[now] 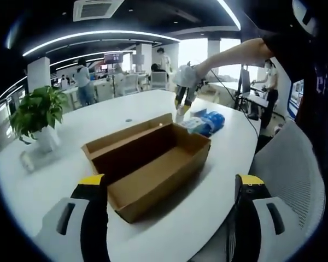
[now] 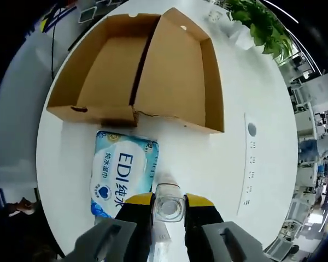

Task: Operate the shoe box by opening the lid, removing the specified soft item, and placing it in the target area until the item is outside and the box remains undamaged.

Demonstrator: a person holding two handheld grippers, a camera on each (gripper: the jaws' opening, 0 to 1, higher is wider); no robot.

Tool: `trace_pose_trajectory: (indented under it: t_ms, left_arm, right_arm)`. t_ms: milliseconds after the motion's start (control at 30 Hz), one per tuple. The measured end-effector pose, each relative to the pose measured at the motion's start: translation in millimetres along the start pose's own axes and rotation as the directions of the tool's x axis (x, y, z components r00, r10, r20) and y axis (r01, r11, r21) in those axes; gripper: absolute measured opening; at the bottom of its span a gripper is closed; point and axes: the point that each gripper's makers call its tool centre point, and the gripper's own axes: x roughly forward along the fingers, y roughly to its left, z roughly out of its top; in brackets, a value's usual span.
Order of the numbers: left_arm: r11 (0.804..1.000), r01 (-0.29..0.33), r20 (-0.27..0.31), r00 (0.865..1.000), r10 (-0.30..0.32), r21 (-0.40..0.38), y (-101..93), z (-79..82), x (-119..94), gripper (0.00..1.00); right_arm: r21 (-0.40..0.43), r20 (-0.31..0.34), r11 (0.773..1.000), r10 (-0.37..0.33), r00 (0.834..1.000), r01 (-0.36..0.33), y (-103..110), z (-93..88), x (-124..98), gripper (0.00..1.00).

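White table [image 1: 153, 103], open shoe box [image 1: 147, 161], office behind

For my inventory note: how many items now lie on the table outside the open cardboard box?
2. The blue wet-wipes pack lies flat beside the cardboard box. A small clear bottle is between the right gripper jaws, next to the pack. The box looks empty inside.

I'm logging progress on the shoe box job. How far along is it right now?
Done: the shoe box lies open and looks empty, and the blue wipes pack is out on the white table beside it. In hand: the right gripper is closed on a small clear container. Left: setting that down; the left gripper is open.
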Motion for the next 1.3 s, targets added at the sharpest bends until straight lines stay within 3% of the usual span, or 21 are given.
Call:
trace_pose_trajectory:
  t_ms: [467,1067,1300]
  left_arm:
    - [1.0,0.001,0.011,1.0,-0.001,-0.011,-2.6,0.7,0.5,0.96]
    - [1.0,-0.02,-0.004,1.0,0.02,-0.007,3.1,-3.5,-0.9,0.95]
    - [0.998,-0.046,0.0,0.999,0.046,-0.034,9.6,-3.3,-4.1,0.96]
  right_arm:
    - [0.005,-0.006,1.0,0.008,1.0,-0.008,-6.2,-0.8,5.0,0.21]
    - [0.084,0.004,0.996,-0.015,1.0,0.015,-18.4,-3.7,6.4,0.21]
    - [0.093,0.008,0.995,-0.022,1.0,0.022,-19.7,-2.2,6.6,0.26]
